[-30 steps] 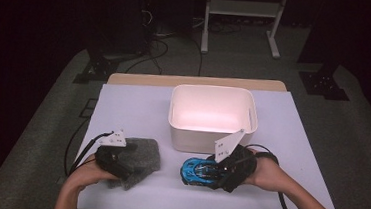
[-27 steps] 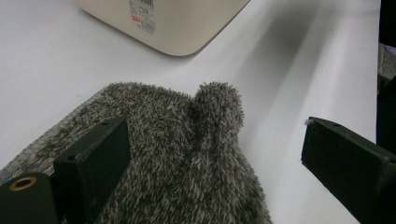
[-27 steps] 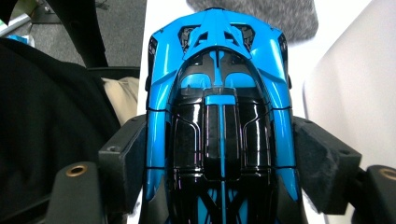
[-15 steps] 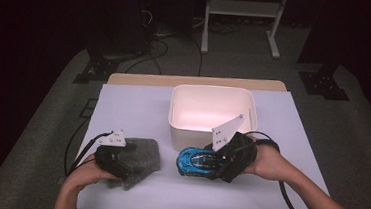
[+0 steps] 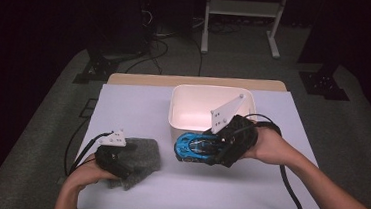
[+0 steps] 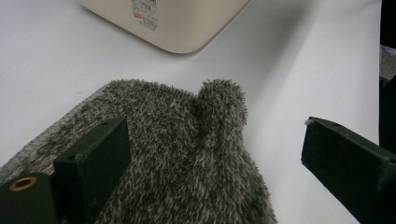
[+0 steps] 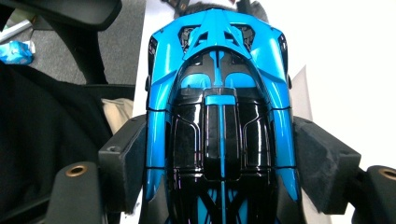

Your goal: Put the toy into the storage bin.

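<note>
The right gripper was closed on the blue car, with 1 pad pressed on each flank, as the right gripper view showed. The car was off the table, tilted, and held just in front of the near wall of the white bin. I judge that the pick was done and the carry was about half done: the car was not yet over the rim, so it had to go higher and forward, and then be released inside. The bin looked empty as far as its inside was visible.

The left gripper rested over the grey fuzzy cloth, which lay flat on the table at the left. Its jaws stood open, with the cloth under and between them but not pinched, so the cloth was not yet handled.

Compared with 1 second before, the car had left the table surface and come up toward the bin wall, and the right hand had risen with it. The left hand and the cloth were in the same place.
</note>
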`<action>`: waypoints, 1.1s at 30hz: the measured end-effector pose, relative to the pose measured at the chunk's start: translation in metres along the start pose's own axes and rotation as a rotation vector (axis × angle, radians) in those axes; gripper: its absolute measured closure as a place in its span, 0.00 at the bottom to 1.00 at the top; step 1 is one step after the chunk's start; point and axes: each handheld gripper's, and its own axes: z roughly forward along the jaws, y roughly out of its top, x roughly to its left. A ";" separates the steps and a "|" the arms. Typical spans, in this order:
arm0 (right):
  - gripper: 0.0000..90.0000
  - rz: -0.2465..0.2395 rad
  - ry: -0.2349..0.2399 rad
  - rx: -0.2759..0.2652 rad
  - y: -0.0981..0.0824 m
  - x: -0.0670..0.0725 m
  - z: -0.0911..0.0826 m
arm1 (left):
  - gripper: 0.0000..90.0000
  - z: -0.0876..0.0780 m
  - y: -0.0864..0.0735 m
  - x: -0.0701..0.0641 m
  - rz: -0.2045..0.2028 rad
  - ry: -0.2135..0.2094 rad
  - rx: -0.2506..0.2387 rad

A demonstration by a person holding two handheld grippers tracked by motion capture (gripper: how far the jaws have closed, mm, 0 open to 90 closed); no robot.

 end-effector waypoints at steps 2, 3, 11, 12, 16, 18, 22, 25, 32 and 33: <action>0.28 -0.007 -0.006 -0.001 0.004 -0.003 -0.004 | 0.09 0.000 0.000 0.000 -0.001 -0.001 0.000; 0.28 -0.006 -0.006 -0.004 0.006 -0.005 -0.006 | 0.09 0.000 -0.001 0.000 -0.001 0.000 -0.001; 0.28 0.010 -0.020 -0.004 0.014 -0.023 -0.019 | 0.09 -0.003 -0.002 0.002 -0.007 0.004 -0.006; 0.28 0.009 -0.024 -0.002 0.015 -0.026 -0.020 | 0.09 -0.002 -0.002 0.002 -0.009 0.004 -0.005; 0.28 0.017 -0.034 -0.005 0.017 -0.035 -0.026 | 0.09 -0.002 -0.002 0.002 -0.007 0.001 -0.001; 0.28 0.017 -0.039 -0.001 0.018 -0.039 -0.029 | 0.09 -0.002 -0.002 0.002 -0.009 0.001 -0.003; 0.28 0.029 -0.047 0.006 0.019 -0.049 -0.033 | 0.09 -0.002 -0.002 0.002 -0.008 0.003 -0.006; 0.28 0.031 -0.056 0.020 0.020 -0.056 -0.035 | 0.09 -0.002 -0.002 0.002 -0.007 0.003 -0.005; 0.28 0.057 -0.060 0.031 0.015 -0.073 -0.032 | 0.09 -0.002 -0.002 0.002 -0.005 0.003 0.000; 0.28 0.062 -0.059 0.030 0.014 -0.076 -0.031 | 0.09 -0.001 -0.002 0.002 -0.006 0.002 0.001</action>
